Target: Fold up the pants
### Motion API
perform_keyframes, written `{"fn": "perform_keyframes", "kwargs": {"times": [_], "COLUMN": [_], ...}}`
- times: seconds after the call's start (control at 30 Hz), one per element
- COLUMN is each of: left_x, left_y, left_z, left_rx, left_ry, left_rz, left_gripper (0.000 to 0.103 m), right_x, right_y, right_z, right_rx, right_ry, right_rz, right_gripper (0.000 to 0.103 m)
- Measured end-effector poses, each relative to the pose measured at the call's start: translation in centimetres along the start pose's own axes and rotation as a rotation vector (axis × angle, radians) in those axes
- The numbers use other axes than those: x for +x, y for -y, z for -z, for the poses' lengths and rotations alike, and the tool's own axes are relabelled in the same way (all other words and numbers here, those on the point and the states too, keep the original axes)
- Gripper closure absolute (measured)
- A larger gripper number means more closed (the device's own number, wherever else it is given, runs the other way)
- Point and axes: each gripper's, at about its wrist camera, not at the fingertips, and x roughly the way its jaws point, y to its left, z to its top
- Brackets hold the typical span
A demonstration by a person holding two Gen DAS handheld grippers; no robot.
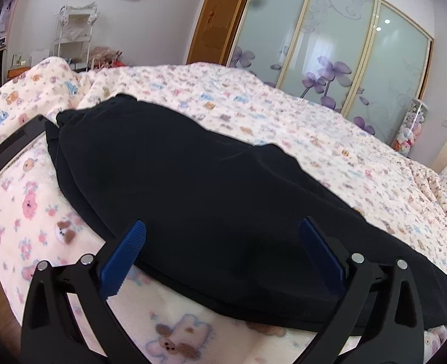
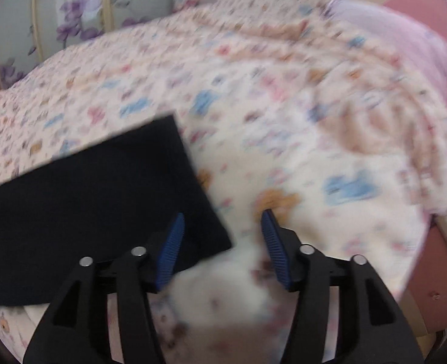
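Observation:
Black pants (image 1: 199,188) lie flat along the bed, folded lengthwise, running from the far left to the near right. My left gripper (image 1: 223,230) is open and empty, its blue pads just above the pants' near edge. In the right wrist view the pants' end (image 2: 102,200) with a square corner lies at lower left. My right gripper (image 2: 221,221) is open and empty, hovering over that corner, with the left pad over the cloth and the right pad over the blanket. This view is motion-blurred.
The bed is covered by a cream bear-print blanket (image 1: 284,106). A phone (image 1: 14,144) lies on it left of the pants. A wardrobe with frosted floral doors (image 1: 329,45) stands behind. A pink pillow (image 2: 405,39) and bunched blanket lie at the far right.

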Motion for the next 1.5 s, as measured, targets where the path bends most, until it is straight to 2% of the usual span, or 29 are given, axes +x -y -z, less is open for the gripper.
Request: {"fn": "perform_keyframes", "kwargs": {"times": [0.07,0.13,0.2,0.27,0.33,0.37,0.43,0.5,0.57,0.6,0.73,0.87,1.0,1.03,1.07,1.17,1.27,1.37,1.43,1.5], "left_x": [-0.9,-1.8,-2.3,-2.0,-1.3,-1.0,-0.3,0.1,-0.2,-0.4,-1.1,-0.9,-0.9,-0.9,-0.8,-0.4,-0.3,-0.3,-0.2,-0.1], "left_y": [0.2,0.6,1.0,1.2,1.1,1.0,0.8,0.7,1.0,1.1,1.7,2.0,1.7,1.5,1.4,1.1,1.1,1.3,1.4,1.4], "left_z": [-0.1,-0.2,-0.2,-0.2,-0.3,-0.4,-0.4,-0.3,-0.2,-0.1,0.2,0.1,0.1,0.0,0.0,0.0,0.1,0.1,0.2,0.2], "left_rx": [0.013,0.035,0.058,0.071,0.065,0.059,0.05,0.053,0.068,0.075,0.105,0.116,0.1,0.093,0.087,0.071,0.069,0.079,0.086,0.088], "left_ry": [0.06,0.127,0.171,0.157,0.122,0.106,0.069,0.05,0.062,0.072,0.108,0.098,0.092,0.091,0.087,0.064,0.057,0.06,0.055,0.052], "left_rz": [0.005,-0.001,-0.016,-0.02,-0.04,-0.051,-0.061,-0.058,-0.062,-0.06,-0.05,-0.047,-0.033,-0.03,-0.029,-0.024,-0.027,-0.034,-0.036,-0.036], "left_gripper": [0.002,0.002,0.002,0.002,0.002,0.002,0.002,0.002,0.002,0.002,0.002,0.002,0.002,0.002,0.002,0.002,0.002,0.002,0.002,0.002], "right_x": [-2.1,-4.4,-6.4,-7.7,-8.5,-8.9,-9.5,-10.2,-10.2,-10.2,-9.9,-9.0,-7.4,-7.1,-7.1,-8.4,-8.4,-7.6,-6.6,-7.0], "right_y": [-0.9,-3.6,-8.5,-14.5,-20.1,-22.4,-29.7,-35.1,-39.8,-42.7,-49.2,-52.7,-53.7,-53.8,-53.9,-54.2,-54.1,-55.1,-55.9,-55.6], "right_z": [-0.6,-1.3,-1.9,-2.1,-1.9,-1.7,-1.2,-0.6,-0.2,0.3,2.1,3.9,4.8,4.9,5.2,5.0,2.6,3.5,5.8,6.3], "right_rx": [-0.018,-0.08,-0.19,-0.307,-0.39,-0.417,-0.514,-0.602,-0.683,-0.728,-0.838,-0.944,-0.947,-0.937,-0.948,-0.971,-0.857,-0.915,-1.007,-1.015], "right_ry": [0.078,0.154,0.175,0.136,0.089,0.069,0.009,-0.018,-0.041,-0.063,-0.104,-0.128,-0.157,-0.18,-0.181,-0.067,-0.009,0.008,-0.03,-0.003], "right_rz": [-0.036,-0.175,-0.398,-0.629,-0.818,-0.887,-1.062,-1.138,-1.18,-1.196,-1.172,-1.114,-1.028,-1.032,-1.018,-0.972,-0.943,-0.87,-0.816,-0.806], "right_gripper": [0.044,0.044,0.044,0.044,0.044,0.044,0.044,0.045,0.046,0.047,0.049,0.052,0.056,0.072,0.1,0.101,0.101,0.101,0.1,0.096]}}
